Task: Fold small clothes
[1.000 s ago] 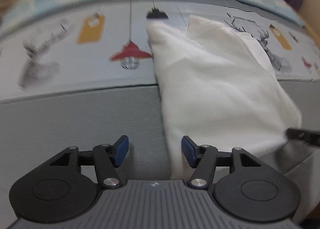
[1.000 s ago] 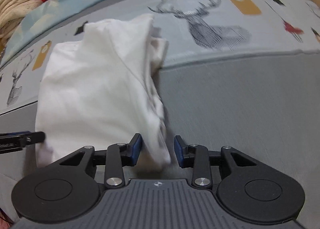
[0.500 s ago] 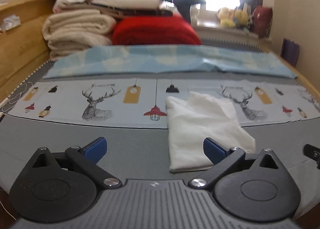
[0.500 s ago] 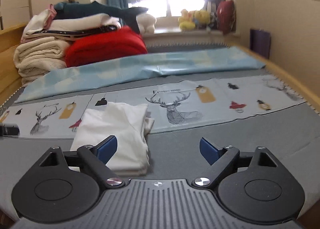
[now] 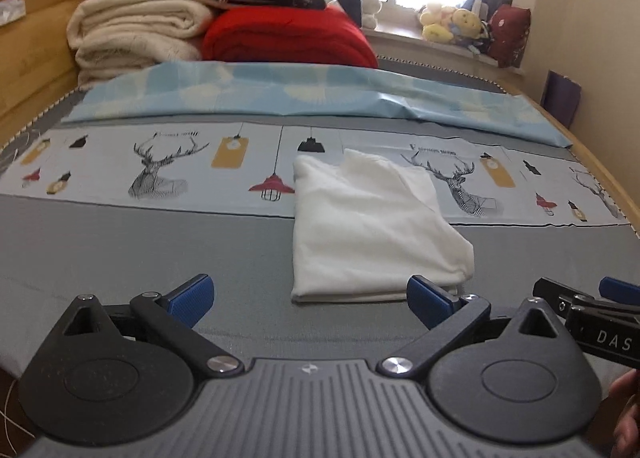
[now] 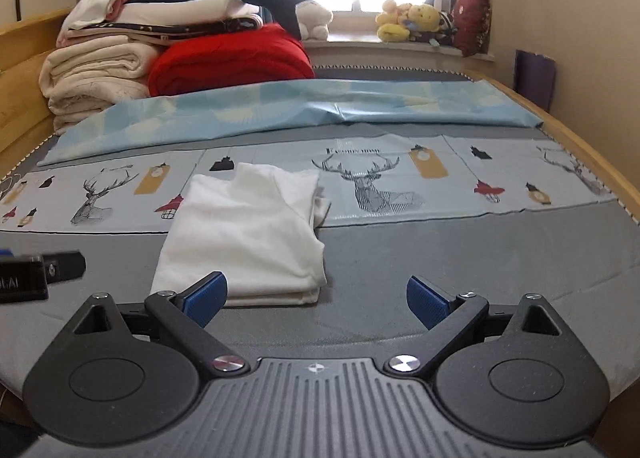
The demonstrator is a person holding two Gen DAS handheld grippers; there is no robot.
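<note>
A white folded garment lies flat on the grey bed sheet, its far end on a printed deer strip. My left gripper hovers just in front of its near edge, open, with nothing between its blue pads. In the right wrist view the same garment lies ahead and to the left. My right gripper is back from it, its jaws still opening and empty. Each gripper's tip shows at the edge of the other's view.
A light blue cloth lies across the bed behind the deer-print strip. Folded cream and red blankets are stacked at the far left. Plush toys sit on the windowsill. A wooden bed frame runs along the right side.
Both grippers have let go of the garment's near edge, opened wide, and pulled back and up. The garment now lies folded on the bed, and the room behind has come into view.
</note>
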